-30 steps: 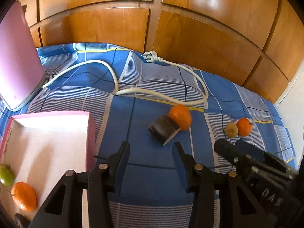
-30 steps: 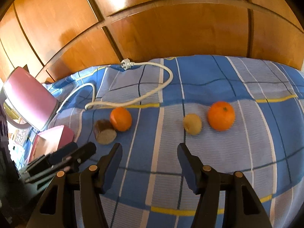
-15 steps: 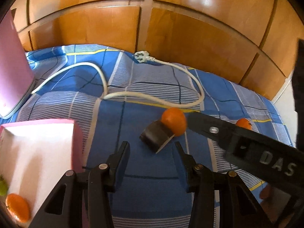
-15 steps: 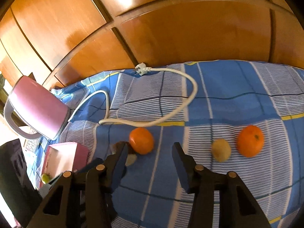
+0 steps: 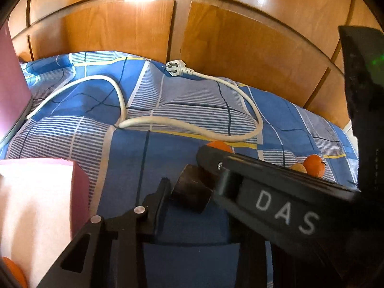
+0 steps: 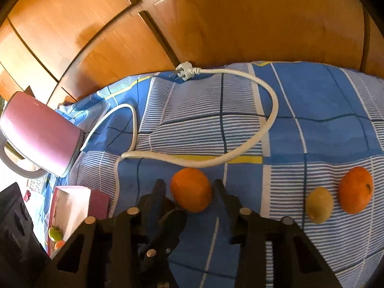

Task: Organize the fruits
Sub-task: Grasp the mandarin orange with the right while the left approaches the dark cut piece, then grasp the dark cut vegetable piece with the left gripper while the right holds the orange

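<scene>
Fruit lies scattered on the blue checked bedsheet (image 6: 324,100) that covers the bed in front of brown wooden panels (image 6: 240,24). On my left I see a pink kettle (image 6: 40,132) with a white power cable (image 6: 271,120) looping across the sheet to its plug. Near it stands a pink open box (image 6: 72,201), and inside I can make out a small green fruit (image 6: 55,233) and part of an orange one.

My right gripper (image 6: 189,192) has its fingers spread wide on either side of a round orange tangerine (image 6: 191,189); the left finger's tip stands a little off the fruit and the right one close beside it, and I cannot tell whether either touches. My left gripper (image 5: 189,189) sits low beside it. Only its left finger (image 5: 160,196) is visible, close against a dark brown, flat-cut piece of fruit (image 5: 192,192); the right gripper's black arm hides the other finger, so I cannot tell how wide it stands.

Well off to my right, a second orange tangerine (image 6: 356,193) rests just beside a smaller yellow-green kiwi-shaped fruit (image 6: 320,205).
</scene>
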The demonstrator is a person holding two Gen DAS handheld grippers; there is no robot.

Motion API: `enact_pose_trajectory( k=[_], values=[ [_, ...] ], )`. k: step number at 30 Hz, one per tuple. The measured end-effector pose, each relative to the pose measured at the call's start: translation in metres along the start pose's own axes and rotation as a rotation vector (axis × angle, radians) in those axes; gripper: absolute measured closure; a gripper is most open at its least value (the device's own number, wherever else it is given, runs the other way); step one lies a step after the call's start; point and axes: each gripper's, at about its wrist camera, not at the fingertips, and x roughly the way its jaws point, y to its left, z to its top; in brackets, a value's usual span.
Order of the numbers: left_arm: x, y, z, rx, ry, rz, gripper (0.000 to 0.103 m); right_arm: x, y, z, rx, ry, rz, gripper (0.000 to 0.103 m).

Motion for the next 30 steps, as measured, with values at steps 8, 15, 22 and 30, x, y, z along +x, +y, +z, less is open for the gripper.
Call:
enact_pose_trajectory(
  k=[8,15,22,30],
  values=[
    [-0.003,-0.004,-0.004,0.018,-0.001,0.007,0.068,-0.006,-0.005,-0.004,0.015,-0.011,-0.009,0.068],
    [-0.014,-0.009,-0.018,0.024,0.011,0.026,0.068,-0.018,-0.015,-0.013,0.034,-0.007,-0.032,0.068],
    [-0.029,-0.019,-0.038,0.036,0.024,0.030,0.068,-0.036,-0.026,-0.031,0.041,-0.002,-0.070,0.068],
    [-0.050,-0.033,-0.067,0.054,0.034,0.023,0.068,-0.061,-0.035,-0.058,-0.001,0.027,-0.109,0.068]
  ],
)
